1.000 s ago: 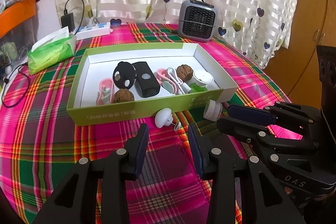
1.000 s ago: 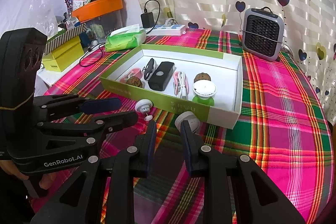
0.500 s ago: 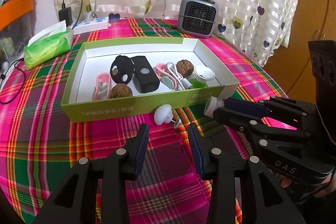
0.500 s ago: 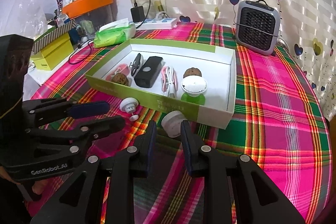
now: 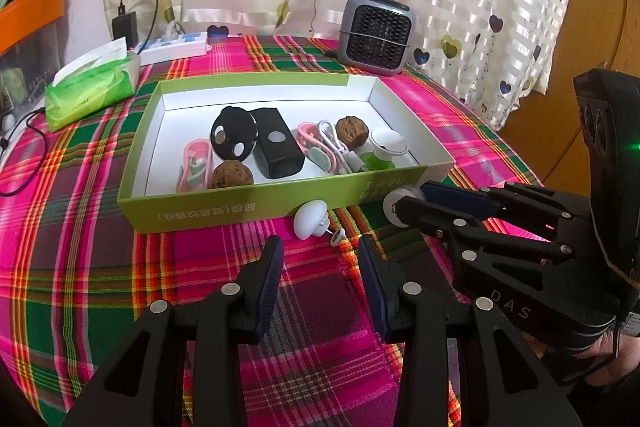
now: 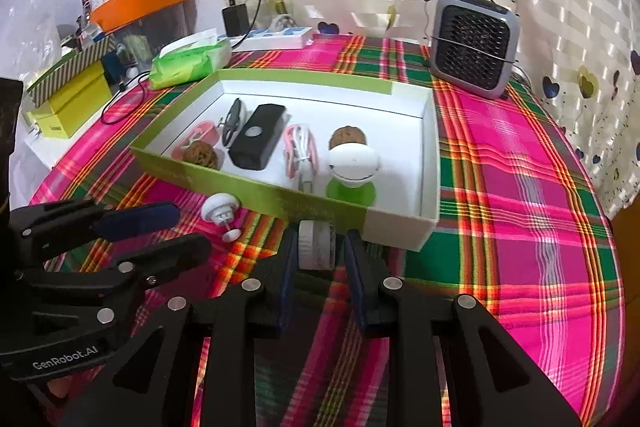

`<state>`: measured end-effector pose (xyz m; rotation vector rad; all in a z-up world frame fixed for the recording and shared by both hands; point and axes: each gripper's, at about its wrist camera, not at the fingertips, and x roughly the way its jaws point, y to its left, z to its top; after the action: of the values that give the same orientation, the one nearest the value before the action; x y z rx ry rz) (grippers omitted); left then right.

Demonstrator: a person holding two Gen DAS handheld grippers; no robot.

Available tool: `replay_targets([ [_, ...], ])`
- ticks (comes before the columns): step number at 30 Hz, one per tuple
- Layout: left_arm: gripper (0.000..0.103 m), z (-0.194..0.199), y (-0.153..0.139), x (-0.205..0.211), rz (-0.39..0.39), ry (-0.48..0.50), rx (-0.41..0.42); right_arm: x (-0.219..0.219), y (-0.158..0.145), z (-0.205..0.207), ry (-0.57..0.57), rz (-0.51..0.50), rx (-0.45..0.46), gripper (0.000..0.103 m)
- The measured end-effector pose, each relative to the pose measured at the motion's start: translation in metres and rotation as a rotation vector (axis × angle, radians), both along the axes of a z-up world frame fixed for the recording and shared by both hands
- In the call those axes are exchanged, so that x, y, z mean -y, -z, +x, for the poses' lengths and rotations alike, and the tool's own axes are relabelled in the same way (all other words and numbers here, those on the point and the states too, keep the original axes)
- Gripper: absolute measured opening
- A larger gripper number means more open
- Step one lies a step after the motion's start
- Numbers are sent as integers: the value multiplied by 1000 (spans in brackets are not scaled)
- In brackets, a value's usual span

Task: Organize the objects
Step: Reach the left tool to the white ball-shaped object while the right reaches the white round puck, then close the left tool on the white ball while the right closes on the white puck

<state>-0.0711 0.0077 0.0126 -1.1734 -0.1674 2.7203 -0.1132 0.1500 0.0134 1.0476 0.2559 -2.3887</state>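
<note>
A green box (image 5: 240, 211) (image 6: 400, 83) on the plaid table holds two walnuts, a black oval case, a black rectangular device, pink clips, a white cable and a white-and-green suction piece (image 6: 352, 167). In front of it lie a white mushroom-shaped knob (image 5: 310, 223) (image 6: 220, 209) and a small white roll (image 6: 317, 245) (image 5: 400, 205). My right gripper (image 6: 320, 253) is open with its fingers on either side of the roll. My left gripper (image 5: 320, 259) is open and empty, just short of the knob.
A grey mini heater (image 5: 376, 33) stands behind the box. A green tissue pack (image 5: 90, 89), a white power strip (image 5: 174, 47) and a charger lie at the back left. Yellow boxes (image 6: 68, 103) and an orange bin (image 6: 140, 1) stand off the table's left.
My right gripper has moved forward until its fingers straddle the white roll. My left gripper has eased slightly closer to the knob. Both stay open.
</note>
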Motion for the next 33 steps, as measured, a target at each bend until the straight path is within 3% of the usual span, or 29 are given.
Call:
replay_targets([
  [6,37,-2,0,3,5,-10,10,2,5,-5,-24,-6,46,25],
  [11,37,-7,1,2,3,-15,15,-1,5,-5,-33,-14,43,20],
  [30,37,-36,9,-5,-10,-52,62,-11,2,-5,-60,-61,49,20],
  [33,32,-36,9,-4,-6,-55,59,-10,2,-4,-63,-59,45,20],
])
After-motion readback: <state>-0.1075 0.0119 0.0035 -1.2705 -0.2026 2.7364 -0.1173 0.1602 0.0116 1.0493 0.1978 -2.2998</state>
